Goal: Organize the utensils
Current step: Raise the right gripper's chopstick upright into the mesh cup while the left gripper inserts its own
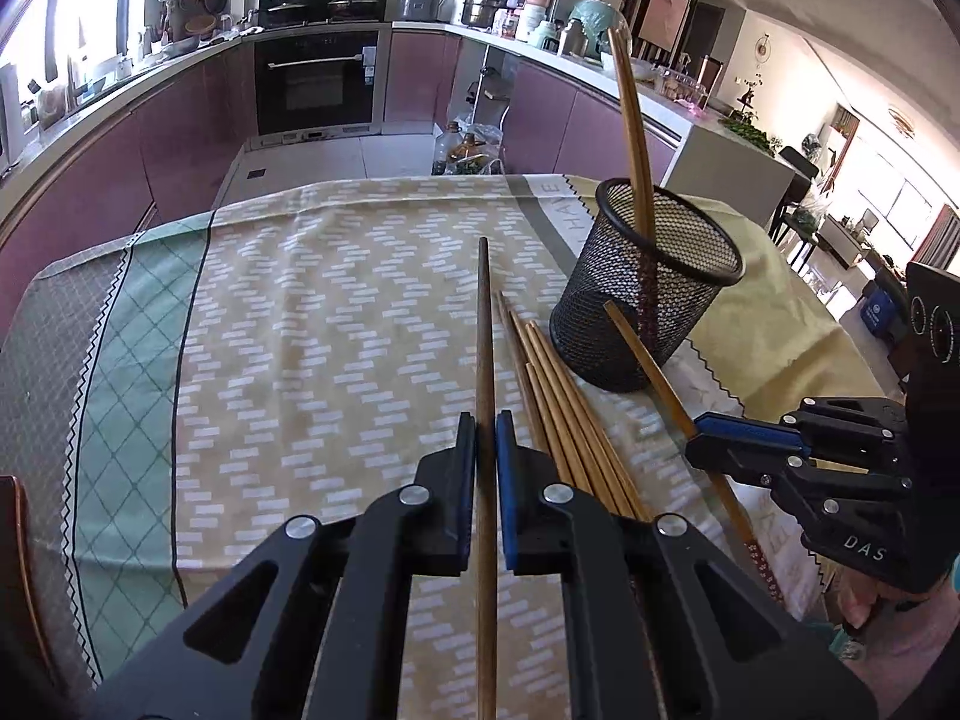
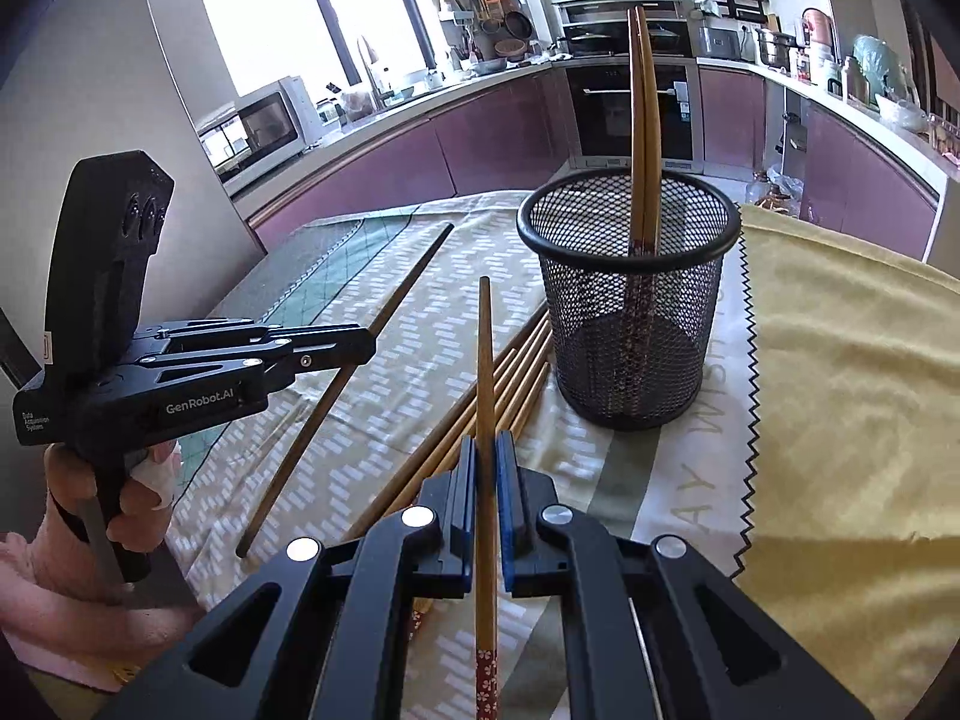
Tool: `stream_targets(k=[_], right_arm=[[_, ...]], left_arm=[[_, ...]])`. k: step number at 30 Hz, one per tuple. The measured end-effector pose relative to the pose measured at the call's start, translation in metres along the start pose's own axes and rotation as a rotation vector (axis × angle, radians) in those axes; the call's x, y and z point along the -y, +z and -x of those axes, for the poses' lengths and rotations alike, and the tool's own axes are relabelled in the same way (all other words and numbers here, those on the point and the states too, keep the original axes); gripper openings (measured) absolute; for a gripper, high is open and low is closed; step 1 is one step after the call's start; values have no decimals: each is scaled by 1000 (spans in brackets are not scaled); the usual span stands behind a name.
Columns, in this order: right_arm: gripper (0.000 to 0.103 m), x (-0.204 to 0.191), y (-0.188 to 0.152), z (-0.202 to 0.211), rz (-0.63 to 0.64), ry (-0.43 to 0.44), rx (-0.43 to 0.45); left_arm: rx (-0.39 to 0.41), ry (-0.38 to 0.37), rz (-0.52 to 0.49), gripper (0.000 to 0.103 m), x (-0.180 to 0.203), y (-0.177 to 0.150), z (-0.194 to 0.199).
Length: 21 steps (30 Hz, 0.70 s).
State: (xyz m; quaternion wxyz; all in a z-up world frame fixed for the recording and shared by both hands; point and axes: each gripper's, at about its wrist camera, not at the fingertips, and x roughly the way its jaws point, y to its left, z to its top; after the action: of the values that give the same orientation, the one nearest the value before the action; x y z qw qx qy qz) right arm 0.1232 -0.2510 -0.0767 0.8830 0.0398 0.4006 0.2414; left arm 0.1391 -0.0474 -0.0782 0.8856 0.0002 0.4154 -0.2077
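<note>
On the tablecloth (image 1: 336, 300), left tongs (image 1: 486, 438) clamp a dark chopstick (image 1: 485, 330); right tongs (image 2: 487, 462) clamp a pale chopstick (image 2: 485, 348), ends cropped.

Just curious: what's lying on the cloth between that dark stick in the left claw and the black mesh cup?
A bundle of light bamboo chopsticks lies between the dark chopstick and the mesh cup, seen best in the left wrist view.
</note>
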Motion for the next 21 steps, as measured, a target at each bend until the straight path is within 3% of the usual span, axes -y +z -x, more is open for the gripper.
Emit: stream_targets(k=[8,21], right_arm=[[6,-2,14,33,1,40,95],[6,12,36,67,-7,37,208]], left_arm=[[85,-67,-22,7,12,10,49],[223,-164,-72,7,28,28,112]])
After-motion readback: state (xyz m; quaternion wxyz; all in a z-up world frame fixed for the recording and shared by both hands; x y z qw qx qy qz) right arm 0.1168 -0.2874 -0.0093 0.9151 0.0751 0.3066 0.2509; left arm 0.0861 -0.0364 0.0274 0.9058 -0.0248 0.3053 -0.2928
